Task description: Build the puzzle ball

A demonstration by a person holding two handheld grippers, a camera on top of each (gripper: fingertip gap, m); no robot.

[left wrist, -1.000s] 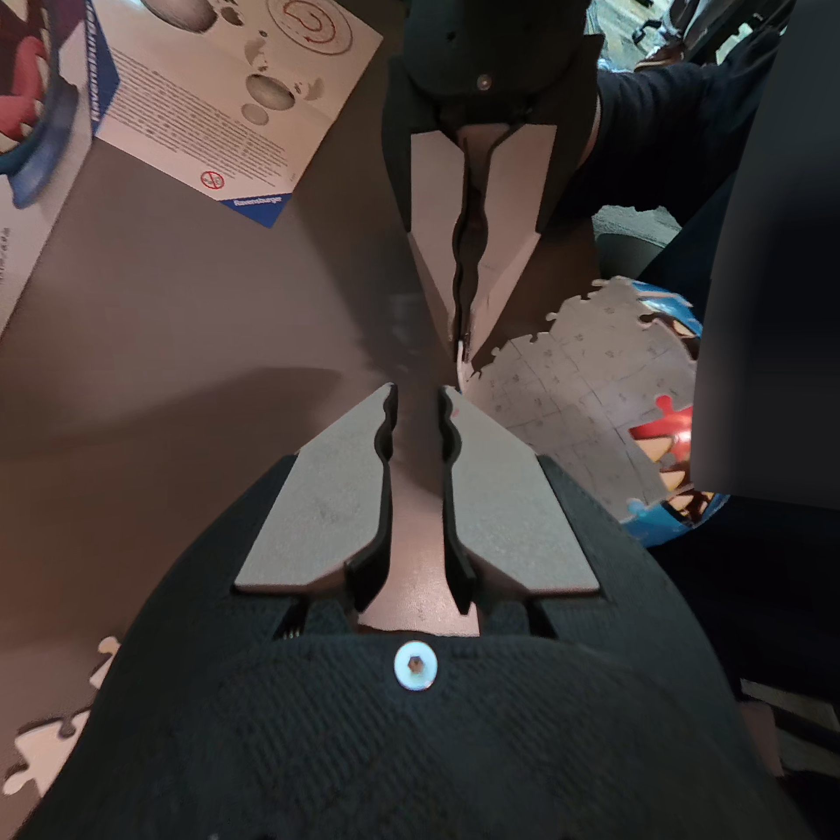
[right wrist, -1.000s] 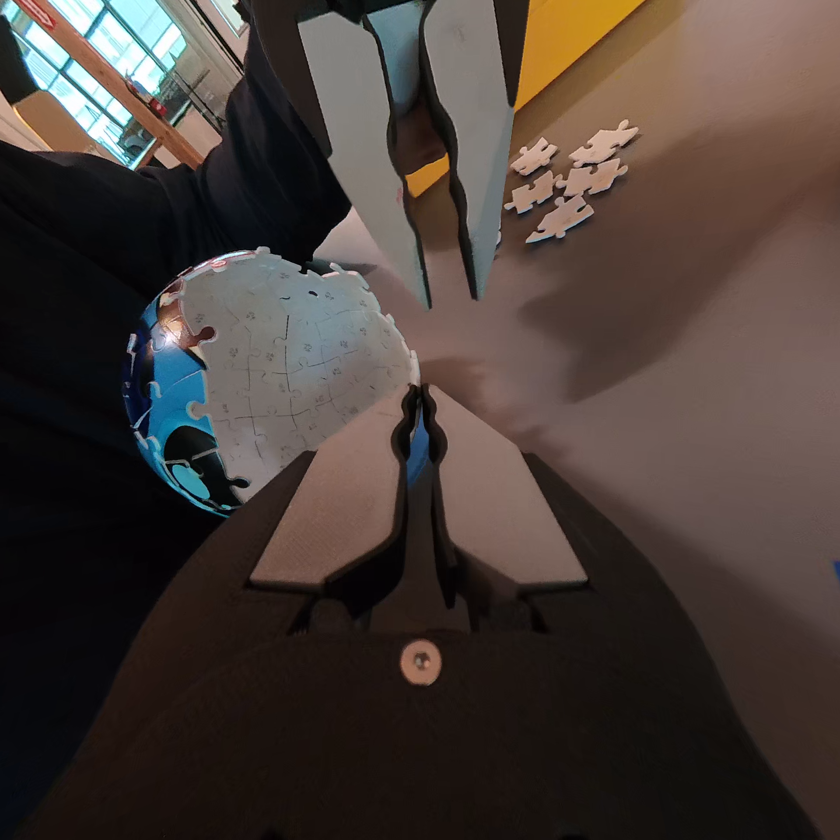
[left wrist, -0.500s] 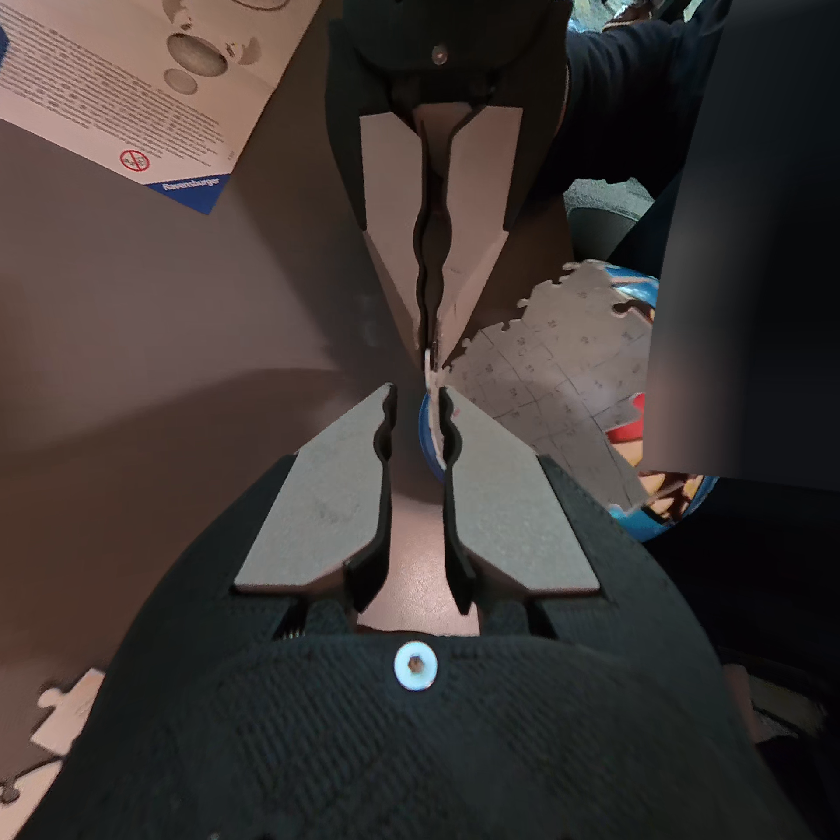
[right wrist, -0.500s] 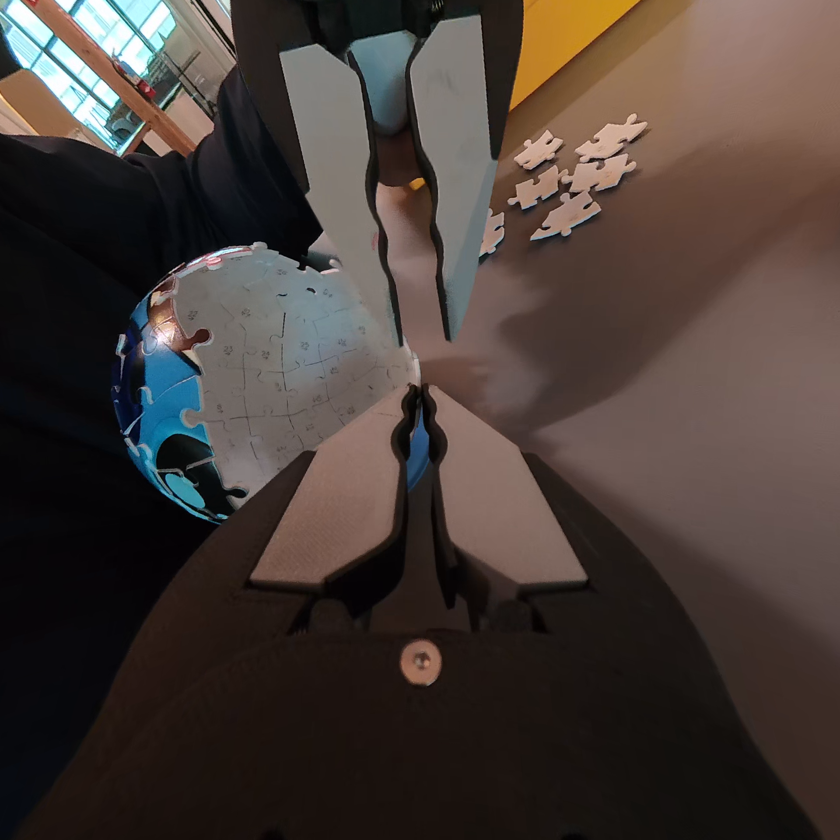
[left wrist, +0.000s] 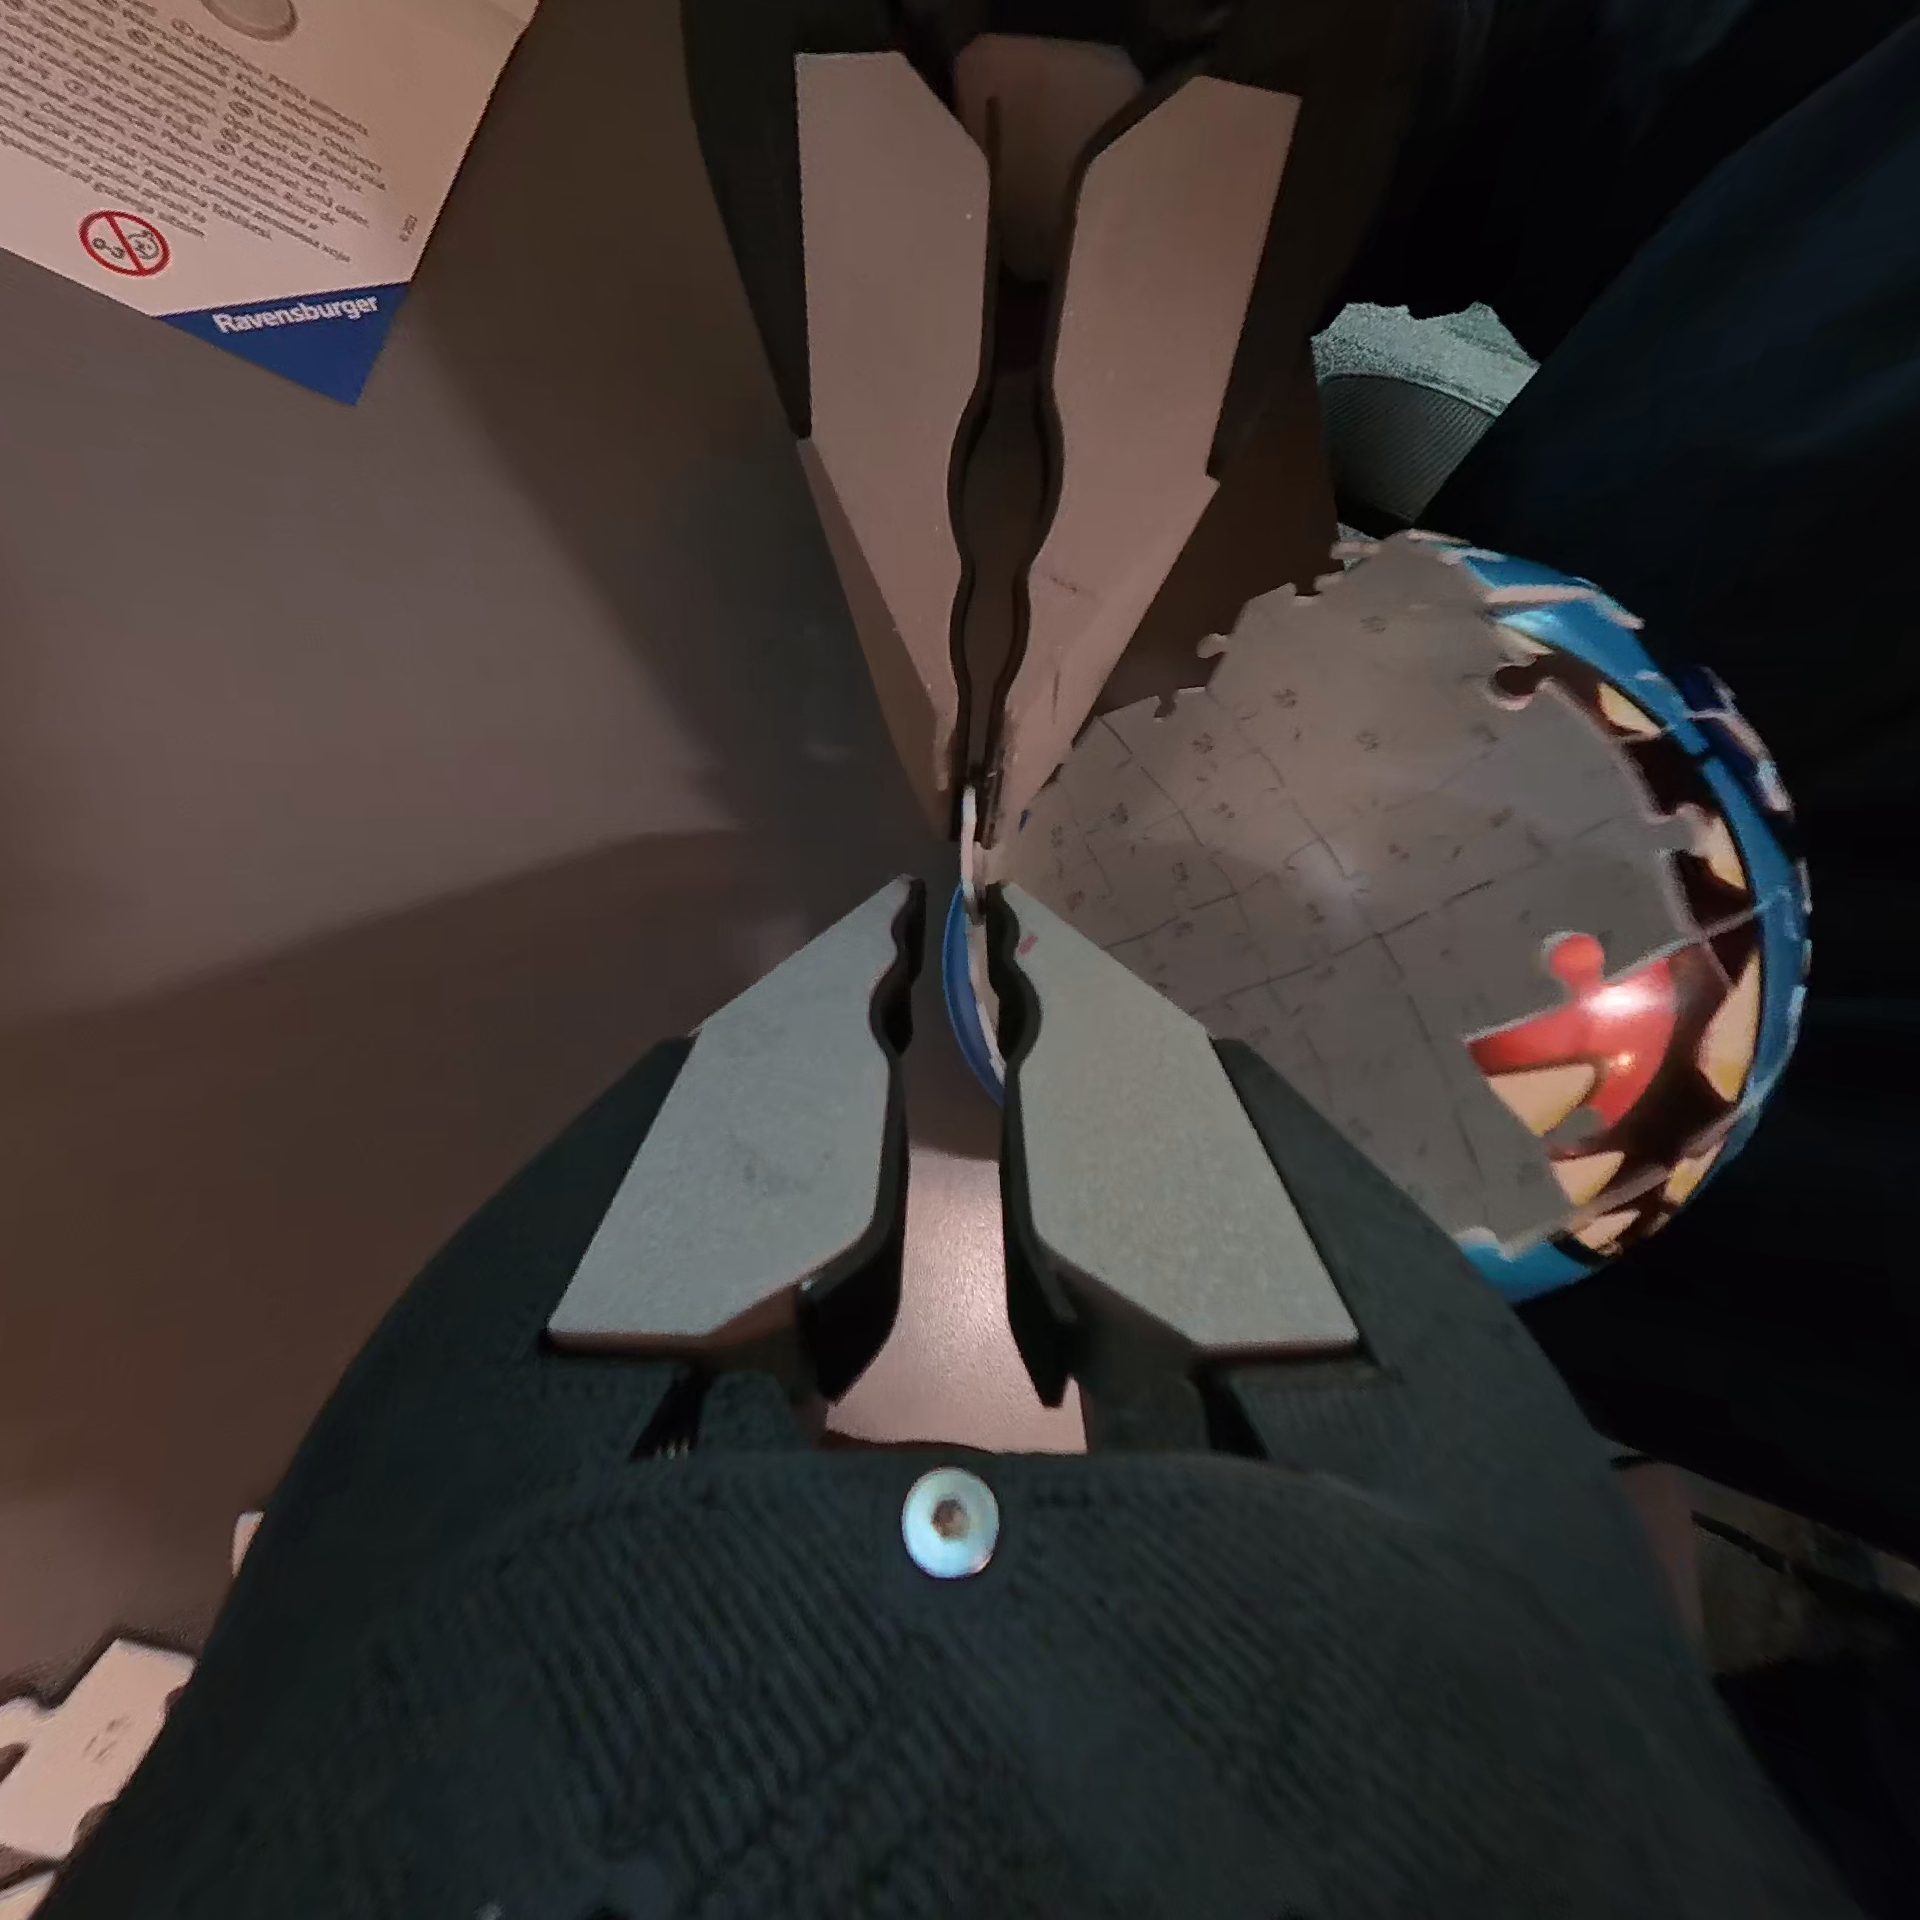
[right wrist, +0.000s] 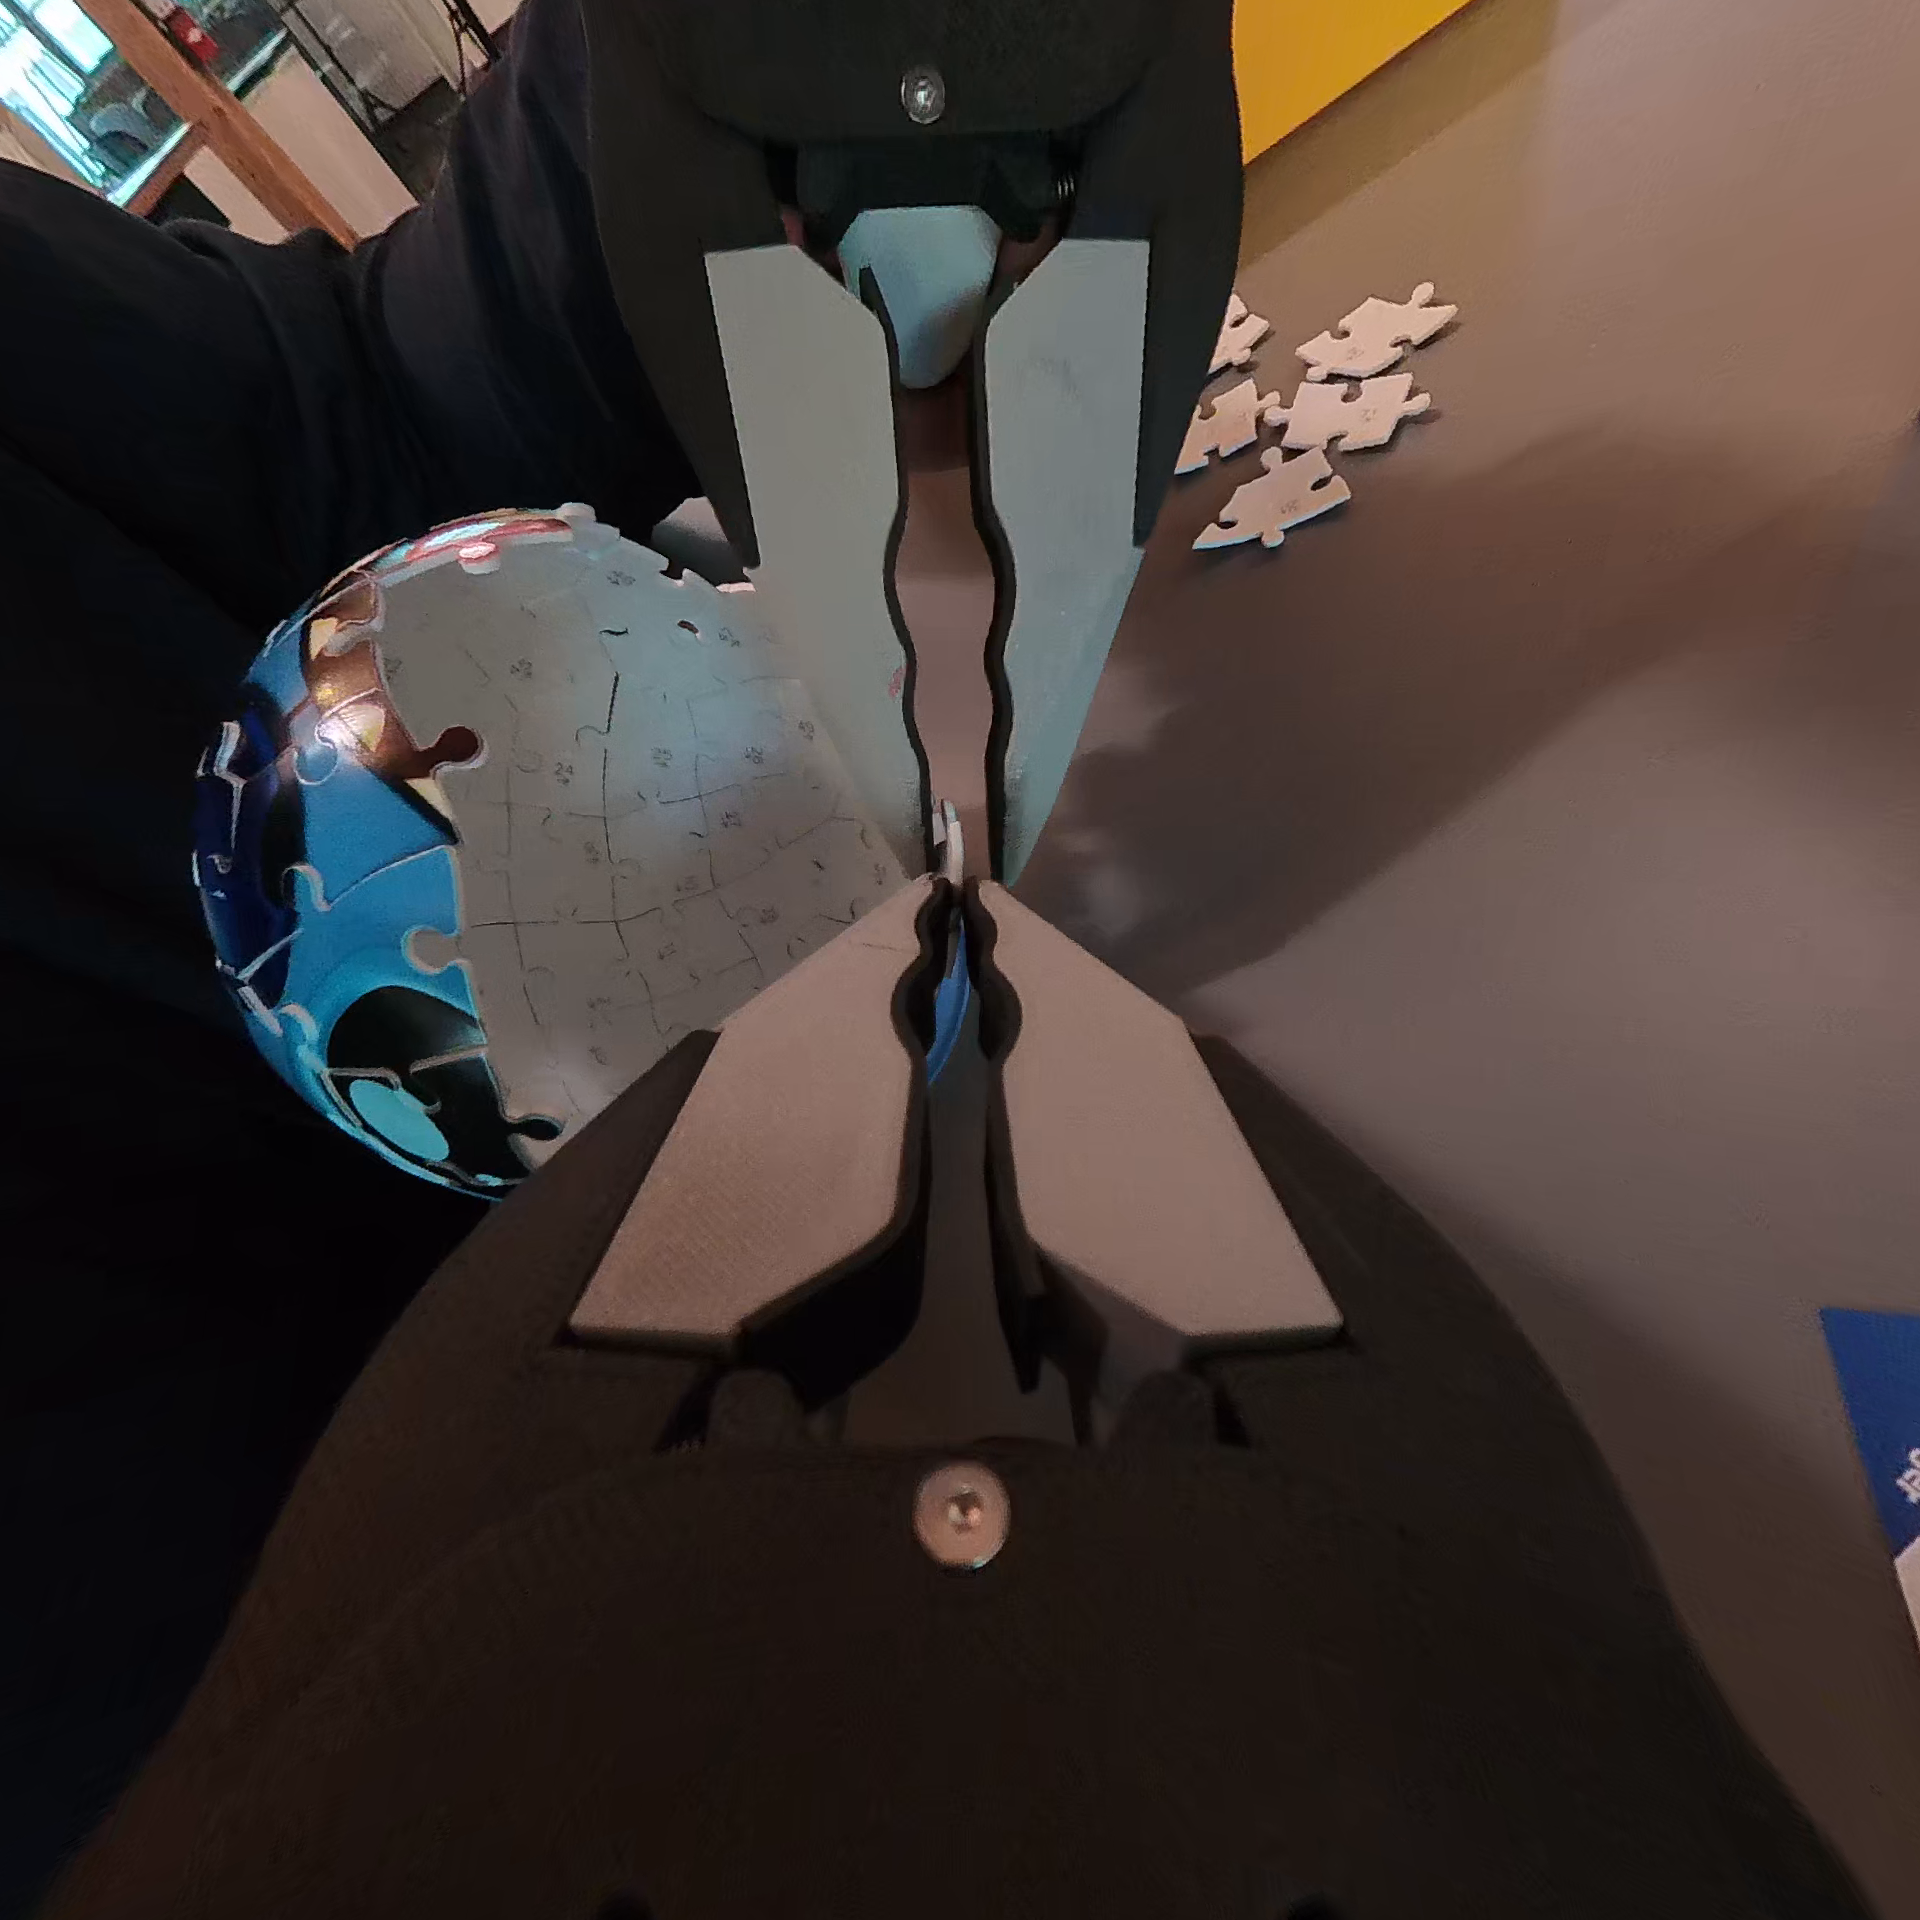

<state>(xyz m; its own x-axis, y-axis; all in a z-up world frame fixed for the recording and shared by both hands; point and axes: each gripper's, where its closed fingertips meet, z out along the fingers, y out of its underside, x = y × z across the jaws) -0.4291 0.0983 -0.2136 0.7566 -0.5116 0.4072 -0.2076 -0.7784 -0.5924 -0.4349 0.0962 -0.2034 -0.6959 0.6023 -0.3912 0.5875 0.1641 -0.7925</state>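
The half-built puzzle ball [left wrist: 1351, 883] is an open shell, pale grey with printed numbers inside and blue with picture parts outside. It also shows in the right wrist view [right wrist: 623, 831]. My right gripper [right wrist: 954, 888] is shut on the shell's rim and holds the ball up. It comes in from the top of the left wrist view [left wrist: 977, 800]. My left gripper [left wrist: 956, 894] is open, tip to tip with the right one. The rim edge sits between its fingers, close to the right finger. In the right wrist view the left gripper [right wrist: 961, 857] reaches down from the top.
Several loose white puzzle pieces [right wrist: 1330, 405] lie on the brown table beyond the grippers, and a few more [left wrist: 62, 1745] are at the near left. An instruction leaflet [left wrist: 208, 156] lies at the far left. A person's dark sleeve [right wrist: 260, 364] is behind the ball.
The two grippers have closed the distance between them. My open left gripper has moved up to the held ball, and the rim now sits between its fingers. The right gripper stays shut.
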